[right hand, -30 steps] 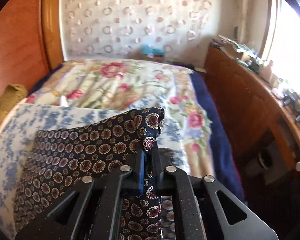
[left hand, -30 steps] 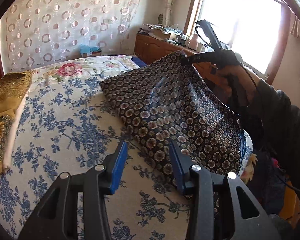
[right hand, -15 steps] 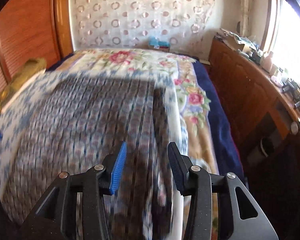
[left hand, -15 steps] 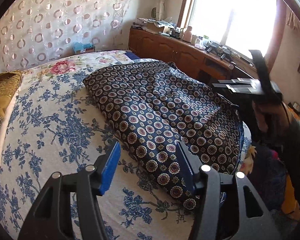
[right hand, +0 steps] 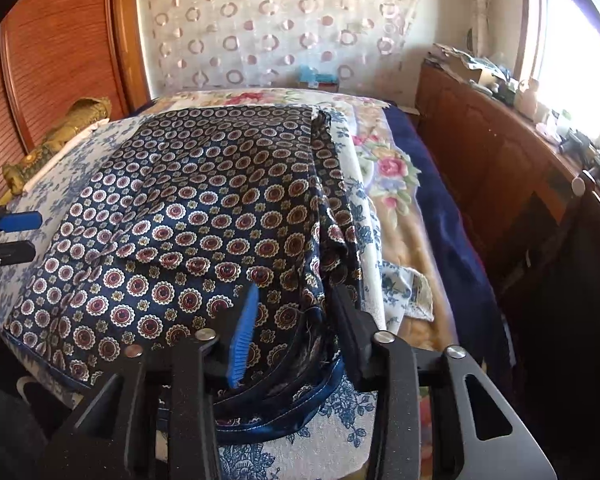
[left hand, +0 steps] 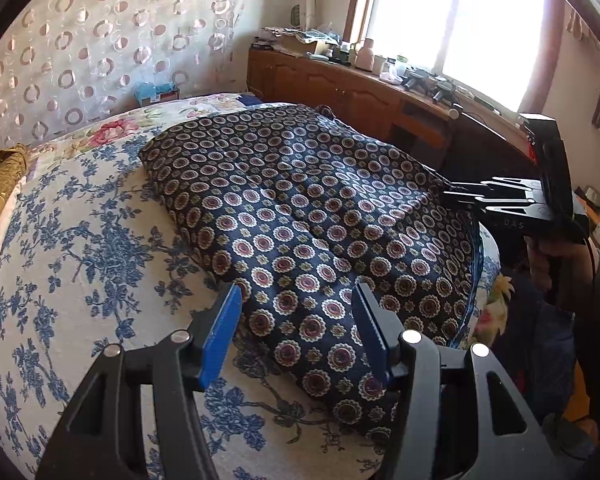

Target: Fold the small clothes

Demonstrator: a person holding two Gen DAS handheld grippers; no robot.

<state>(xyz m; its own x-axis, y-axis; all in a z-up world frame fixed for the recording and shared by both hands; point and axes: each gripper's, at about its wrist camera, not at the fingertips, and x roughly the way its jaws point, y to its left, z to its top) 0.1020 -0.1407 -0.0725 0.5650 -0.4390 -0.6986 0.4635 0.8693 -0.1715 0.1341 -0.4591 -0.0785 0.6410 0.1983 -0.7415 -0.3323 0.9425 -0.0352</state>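
Patterned garment lies flat on bedspread, one fold seemingly laid, more folds left; left gripper and right gripper both gape wide, holding nothing.

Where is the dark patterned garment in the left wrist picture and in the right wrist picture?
Left wrist view: dark patterned garment lies centre, toward the right.
Right wrist view: the garment fills centre-left, reaching the right gripper.
Shared landmark: circle-patterned curtain behind the bed.
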